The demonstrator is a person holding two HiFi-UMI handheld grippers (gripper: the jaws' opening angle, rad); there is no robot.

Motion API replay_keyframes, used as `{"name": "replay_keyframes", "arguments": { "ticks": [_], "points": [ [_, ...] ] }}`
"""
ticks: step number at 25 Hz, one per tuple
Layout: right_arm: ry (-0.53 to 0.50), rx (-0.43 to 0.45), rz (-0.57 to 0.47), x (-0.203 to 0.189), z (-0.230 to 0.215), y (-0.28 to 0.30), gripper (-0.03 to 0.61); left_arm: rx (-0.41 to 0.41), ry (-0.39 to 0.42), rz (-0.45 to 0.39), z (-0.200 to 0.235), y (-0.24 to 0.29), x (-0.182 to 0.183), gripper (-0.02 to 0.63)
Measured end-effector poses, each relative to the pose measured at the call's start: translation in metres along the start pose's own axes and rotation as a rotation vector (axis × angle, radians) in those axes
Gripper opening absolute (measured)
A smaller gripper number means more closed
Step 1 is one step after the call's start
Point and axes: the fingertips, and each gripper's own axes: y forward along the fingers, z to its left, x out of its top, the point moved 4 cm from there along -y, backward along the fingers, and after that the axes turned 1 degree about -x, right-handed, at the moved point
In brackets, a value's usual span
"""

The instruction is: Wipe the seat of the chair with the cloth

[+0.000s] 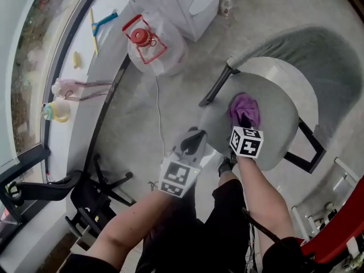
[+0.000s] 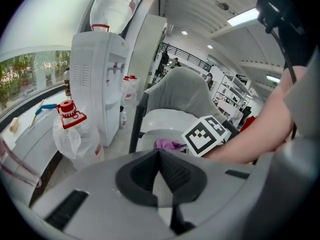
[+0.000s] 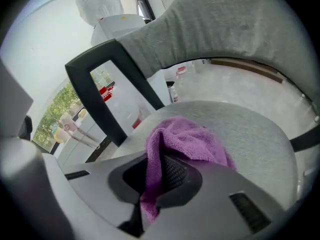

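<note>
- Our right tool [image 3: 156, 180] clamps the purple cloth [image 3: 192, 140], bunched on the seat [image 3: 255, 129].
- Our left tool [image 2: 161, 170]: jaws together, empty.
- We judge the cloth soft, light, floppy; hold a thick fold.

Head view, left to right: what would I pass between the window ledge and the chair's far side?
Blue-handled tool → red-capped water jug → left gripper → purple cloth → black chair frame at the picture's right.
</note>
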Motion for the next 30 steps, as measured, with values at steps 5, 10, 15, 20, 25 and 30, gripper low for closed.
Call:
{"name": "replay_keyframes", "arguments": {
  "ticks": [5, 10, 15, 20, 25, 30],
  "points": [
    [-0.051, 0.085, 0.013, 0.014, 0.044, 0.016, 0.026, 0.027, -0.012, -0.008, 0.012, -0.011, 0.0, 0.006],
    [-0.108, 0.112, -0.047, 0.034, 0.059, 0.0, 0.026, 0.067, -0.028, 0.0, 0.018, -0.019, 0.0, 0.006],
    [-0.005, 0.145, -0.172, 0.058, 0.034, -0.051, 0.027, 0.049, -0.046, -0.013, 0.0, -0.013, 0.011, 0.006],
    [0.067, 0.111, -0.304, 0.073, -0.024, -0.113, 0.026, -0.01, -0.043, -0.019, -0.032, 0.008, 0.032, 0.006],
    [0.124, -0.07, -0.372, 0.066, -0.098, -0.149, 0.026, -0.085, 0.022, -0.033, -0.069, 0.033, 0.051, 0.006],
    [0.206, -0.214, -0.384, 0.059, -0.171, -0.156, 0.026, -0.117, 0.064, -0.03, -0.09, 0.057, 0.06, 0.006]
  ]
}}
